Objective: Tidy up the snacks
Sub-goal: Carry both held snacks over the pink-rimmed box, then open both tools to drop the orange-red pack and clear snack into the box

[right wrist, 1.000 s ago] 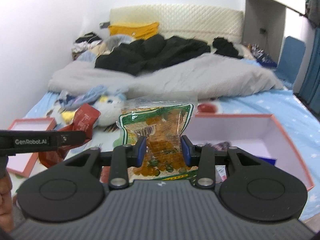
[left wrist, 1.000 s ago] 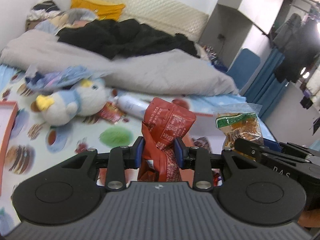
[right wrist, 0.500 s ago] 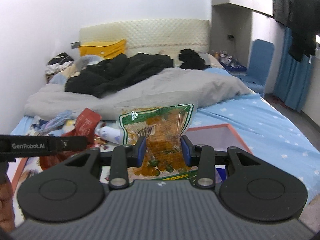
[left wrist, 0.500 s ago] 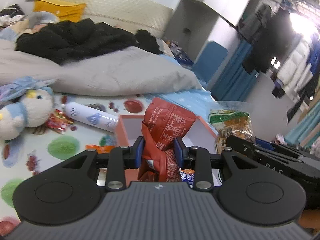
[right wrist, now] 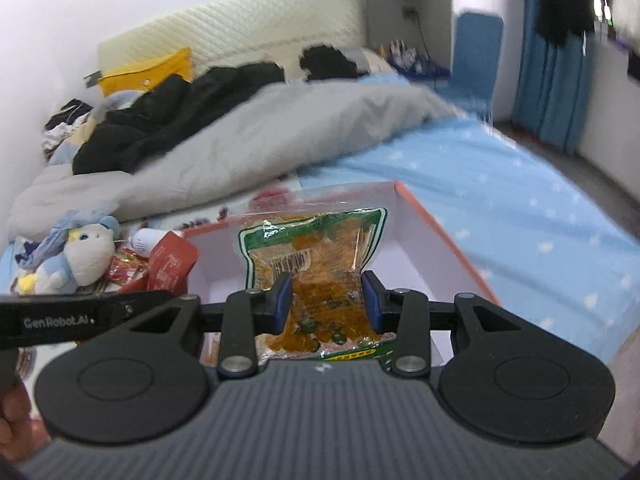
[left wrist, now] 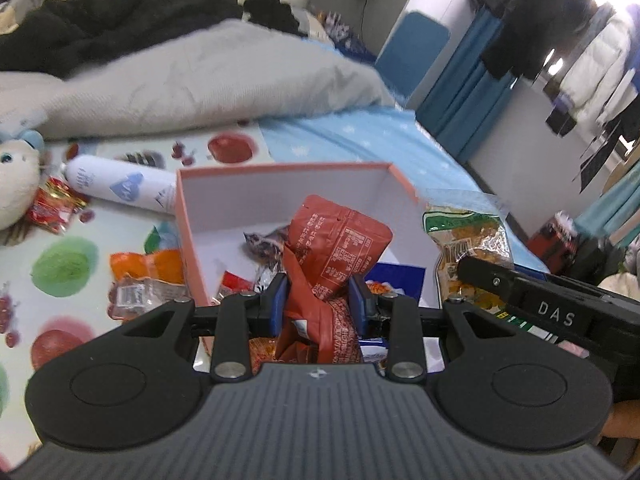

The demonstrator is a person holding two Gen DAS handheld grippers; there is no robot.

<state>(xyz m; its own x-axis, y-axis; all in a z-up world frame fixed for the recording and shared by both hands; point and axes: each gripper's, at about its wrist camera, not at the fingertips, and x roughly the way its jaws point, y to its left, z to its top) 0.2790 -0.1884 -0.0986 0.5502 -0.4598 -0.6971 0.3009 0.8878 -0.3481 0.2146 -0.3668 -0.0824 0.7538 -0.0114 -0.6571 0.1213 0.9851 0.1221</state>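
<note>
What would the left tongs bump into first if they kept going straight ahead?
Probably the snacks lying inside the pink box. The left tongs, shut on a red snack packet, point down into it, though depth is hard to judge.

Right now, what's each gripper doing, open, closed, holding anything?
Left gripper: closed on the red snack pouch.
Right gripper: closed on the clear green-edged snack bag.

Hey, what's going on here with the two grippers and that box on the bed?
A person is sorting snacks. The left gripper is clamped on a red snack pouch, the right gripper on a clear green-edged snack bag. Both packets are held over the open pink box, which already holds a few packets. More snacks lie on the bedspread.
</note>
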